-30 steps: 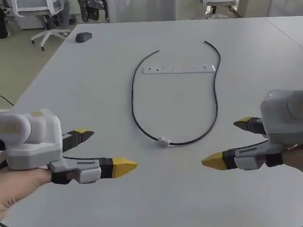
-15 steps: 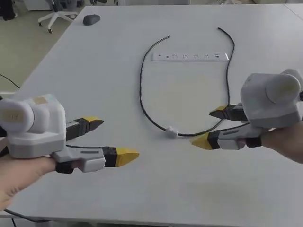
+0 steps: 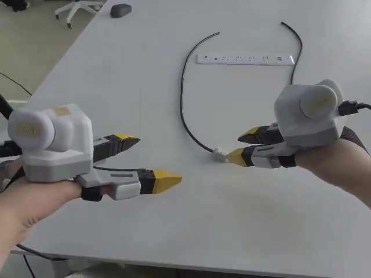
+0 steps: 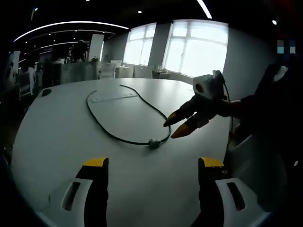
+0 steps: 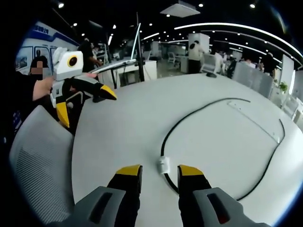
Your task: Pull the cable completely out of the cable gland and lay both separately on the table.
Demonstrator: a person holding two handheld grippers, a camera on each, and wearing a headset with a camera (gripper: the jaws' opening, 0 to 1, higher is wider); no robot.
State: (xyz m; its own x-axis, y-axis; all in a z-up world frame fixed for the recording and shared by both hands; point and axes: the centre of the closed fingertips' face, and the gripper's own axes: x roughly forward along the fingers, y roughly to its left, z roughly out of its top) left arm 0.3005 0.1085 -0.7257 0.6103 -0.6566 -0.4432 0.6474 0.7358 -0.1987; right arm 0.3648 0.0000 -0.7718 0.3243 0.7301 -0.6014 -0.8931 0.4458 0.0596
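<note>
Your right gripper (image 3: 235,147) has closed in on the cable gland (image 3: 218,153), jaws narrowly parted and empty. The gland is still threaded on the cable (image 3: 184,110), lying on the surface (image 3: 116,87). Left gripper (image 3: 156,159) is wide, waiting. Grasp likely next.

A black cable (image 3: 183,98) lies on the white bench (image 3: 145,75), curving round both ends of a white power strip (image 3: 243,59). A small white cable gland (image 3: 218,153) sits on its near bend. The right tool (image 3: 239,147) hovers just beside the cable gland, jaws apart and tips pointing at it. The left tool (image 3: 149,160) is well to the left, jaws spread wide. A dark mouse (image 3: 120,10) lies far back.
</note>
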